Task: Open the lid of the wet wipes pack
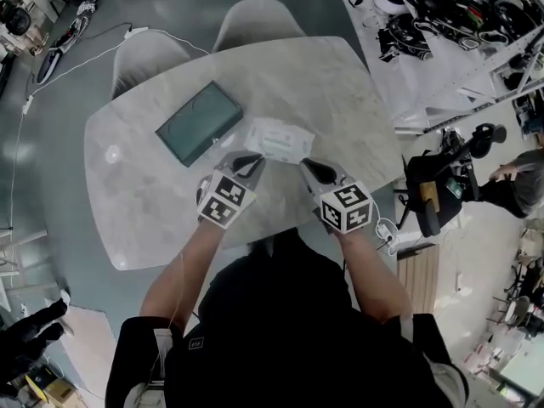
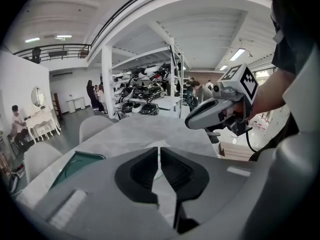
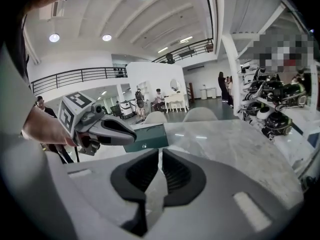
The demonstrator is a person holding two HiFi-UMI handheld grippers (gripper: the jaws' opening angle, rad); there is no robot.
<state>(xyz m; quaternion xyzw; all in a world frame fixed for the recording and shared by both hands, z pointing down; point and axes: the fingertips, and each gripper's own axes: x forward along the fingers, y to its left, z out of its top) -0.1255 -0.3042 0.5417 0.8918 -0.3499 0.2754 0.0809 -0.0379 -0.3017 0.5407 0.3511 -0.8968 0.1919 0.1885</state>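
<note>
close to the person's chest, two grippers hang over the near half of the pale table (image 1: 144, 202). left gripper (image 1: 252, 161) is at 7 o'clock from the wet wipes pack (image 1: 279, 138), right gripper (image 1: 308, 167) at 5 o'clock - each with its jaws pressed together on nothing. the pack lies flat near the table's middle, just past both tips. a dark green tray (image 1: 200, 122) sits just beside it at 10 o'clock. two grey chairs (image 1: 151, 53) stand beyond - at 12 o'clock.
</note>
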